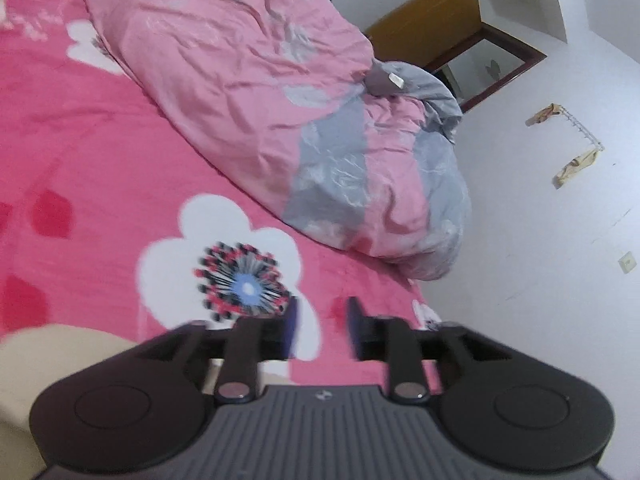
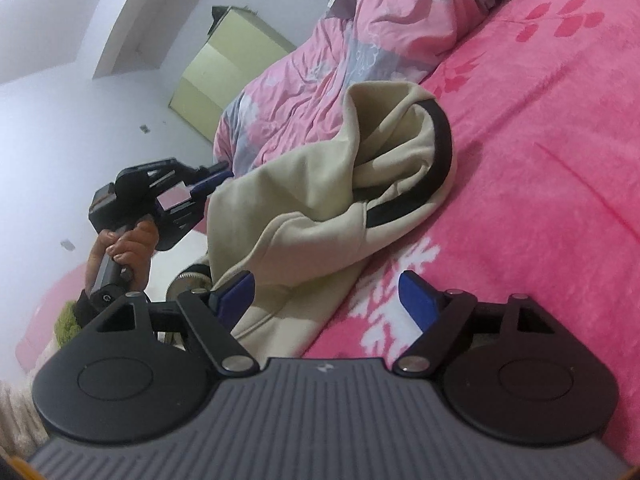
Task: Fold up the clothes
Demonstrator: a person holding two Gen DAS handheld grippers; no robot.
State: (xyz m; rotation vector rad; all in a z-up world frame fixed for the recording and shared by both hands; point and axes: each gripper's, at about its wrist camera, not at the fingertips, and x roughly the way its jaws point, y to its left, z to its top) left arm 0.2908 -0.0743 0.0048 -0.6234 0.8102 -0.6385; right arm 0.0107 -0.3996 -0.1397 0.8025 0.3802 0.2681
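White walls ring a bed [image 2: 540, 128] in pink floral bedding. Cream hoodie [image 2: 312, 184] lies bunched near the bed's edge, soft and limp; its hem suits gripping. Left hand-held gripper [image 1: 322, 326] and right hand-held gripper [image 2: 326, 300] both stand apart, holding nothing. Open bedding lies beside; a duvet [image 1: 260, 80] crowds the far edge.

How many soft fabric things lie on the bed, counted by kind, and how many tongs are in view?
Cream garment: 1
Pink-and-grey quilt: 1
Pink flowered blanket: 1
Tongs: 2, the left tongs and the right tongs, both open and empty
Total: 5
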